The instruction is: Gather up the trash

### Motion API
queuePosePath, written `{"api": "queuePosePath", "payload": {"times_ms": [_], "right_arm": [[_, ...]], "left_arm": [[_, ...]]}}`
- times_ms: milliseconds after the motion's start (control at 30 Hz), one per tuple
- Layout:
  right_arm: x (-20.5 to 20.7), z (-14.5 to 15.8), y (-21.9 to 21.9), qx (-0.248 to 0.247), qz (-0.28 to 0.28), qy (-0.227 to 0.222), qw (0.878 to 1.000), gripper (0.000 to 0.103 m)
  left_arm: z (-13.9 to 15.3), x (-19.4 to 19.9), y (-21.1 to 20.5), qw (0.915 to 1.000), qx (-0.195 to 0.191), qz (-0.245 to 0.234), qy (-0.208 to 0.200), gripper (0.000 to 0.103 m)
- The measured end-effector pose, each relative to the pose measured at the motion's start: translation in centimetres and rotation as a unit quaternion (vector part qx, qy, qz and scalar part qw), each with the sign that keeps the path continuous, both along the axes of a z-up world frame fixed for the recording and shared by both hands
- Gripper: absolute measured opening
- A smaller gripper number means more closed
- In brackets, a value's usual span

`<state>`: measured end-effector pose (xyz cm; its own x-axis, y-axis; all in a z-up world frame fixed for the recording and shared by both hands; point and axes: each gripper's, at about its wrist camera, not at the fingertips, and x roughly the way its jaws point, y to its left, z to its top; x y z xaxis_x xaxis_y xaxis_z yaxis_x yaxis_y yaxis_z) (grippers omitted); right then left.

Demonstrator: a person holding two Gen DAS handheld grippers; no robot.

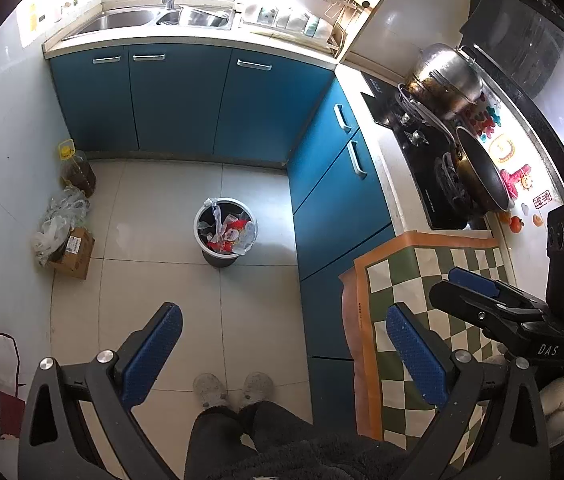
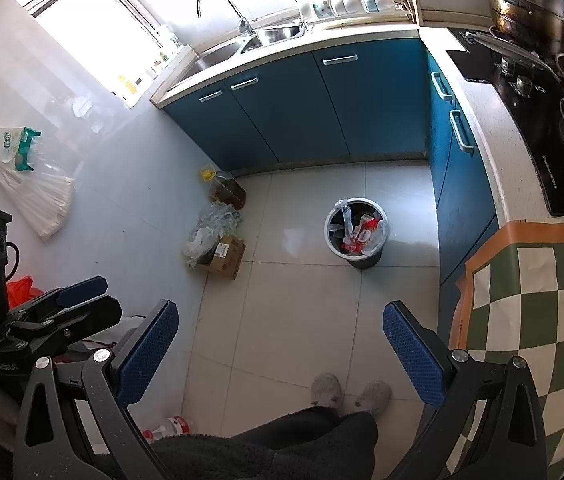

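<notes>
A round grey trash bin [image 1: 223, 236] [image 2: 358, 232] stands on the tiled floor, holding red and white wrappers and clear plastic. My left gripper [image 1: 284, 344] hangs high above the floor, open, with nothing between its blue pads. My right gripper [image 2: 282, 340] is open too and empty, also well above the floor. Each gripper shows in the other's view: the right gripper [image 1: 478, 296] over the checked cloth, the left gripper [image 2: 73, 304] at the left edge; their jaws there are hard to read.
Blue cabinets [image 1: 185, 100] line the back and right. A cardboard box [image 1: 75, 254] with crumpled plastic bags and an oil jug [image 1: 77, 168] sit by the left wall. A checked cloth [image 1: 434, 320] covers the counter beside the stove [image 1: 438, 168]. A person's slippered feet [image 2: 348, 394] stand below.
</notes>
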<state>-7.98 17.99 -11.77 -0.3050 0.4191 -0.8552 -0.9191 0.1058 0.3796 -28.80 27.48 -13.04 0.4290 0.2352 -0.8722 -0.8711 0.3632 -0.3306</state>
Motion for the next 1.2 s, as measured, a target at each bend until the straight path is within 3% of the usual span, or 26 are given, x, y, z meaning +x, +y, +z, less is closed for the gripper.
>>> {"api": "queuePosePath", "payload": {"times_ms": [1200], "right_arm": [[1.0,-0.6,-0.1,-0.008,0.008,0.003,1.0,0.103]], "left_arm": [[-0.5,1.1,-0.1,1.0,-0.003,-0.004,-0.005,0.103]]}}
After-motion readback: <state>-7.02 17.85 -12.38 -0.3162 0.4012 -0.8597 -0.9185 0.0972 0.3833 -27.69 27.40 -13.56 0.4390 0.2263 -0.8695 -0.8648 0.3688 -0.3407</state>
